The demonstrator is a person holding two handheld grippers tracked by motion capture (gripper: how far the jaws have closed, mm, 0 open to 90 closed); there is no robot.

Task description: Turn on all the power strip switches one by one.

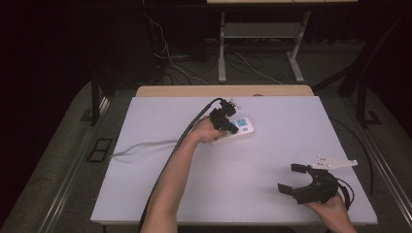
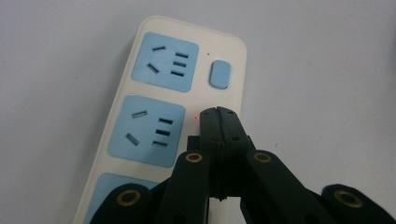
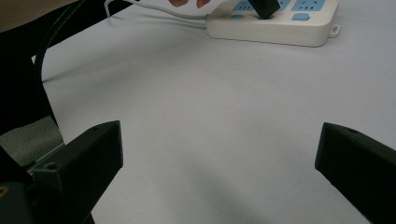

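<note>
Cream power strip [image 2: 140, 116] with blue sockets under closed, empty left gripper [image 2: 218, 112].

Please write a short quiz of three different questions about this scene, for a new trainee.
1. True or false: the left gripper has its jaws shut, over the power strip.
2. The right gripper is: A) open, above bare table; B) shut on a cable; C) pressing a socket.
3. What colour is the switch beside the strip's end socket?

Key: 1 true; 2 A; 3 blue.
</note>
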